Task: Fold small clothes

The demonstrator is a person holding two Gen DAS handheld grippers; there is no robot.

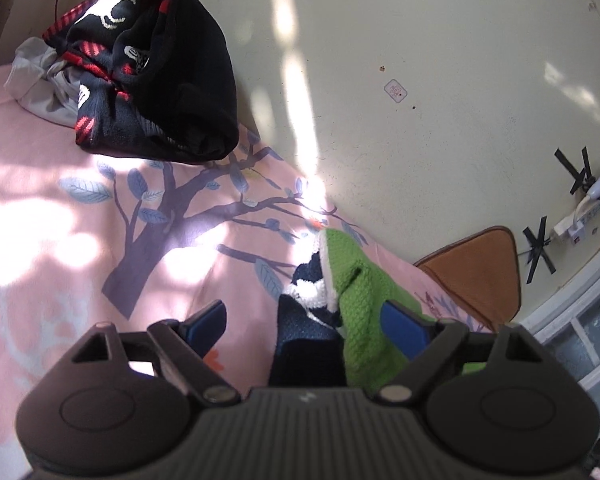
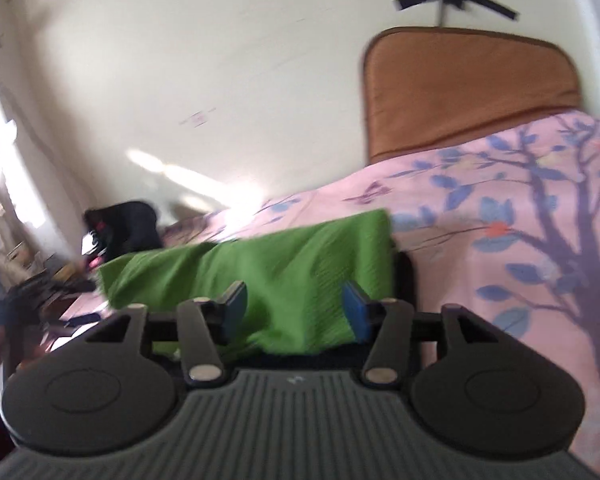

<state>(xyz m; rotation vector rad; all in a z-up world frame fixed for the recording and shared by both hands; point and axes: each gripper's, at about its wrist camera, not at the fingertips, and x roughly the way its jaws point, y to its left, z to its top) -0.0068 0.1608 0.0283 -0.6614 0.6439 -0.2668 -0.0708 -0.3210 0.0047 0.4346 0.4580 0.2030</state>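
On bed: pink tree-print sheet, cream wall.
Green knit: nubbly, folded.
Left gripper: spread wide.
Right gripper: spread wide.

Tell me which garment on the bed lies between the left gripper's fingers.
The green knit garment, directly ahead of the left gripper. The black-and-red knit pile and the grey cloth lie far off by the wall.

Your right gripper has its jaws spread, with the green knit garment lying between them on the pink tree-print bedspread. Beyond the jaws to the right stands a brown headboard.
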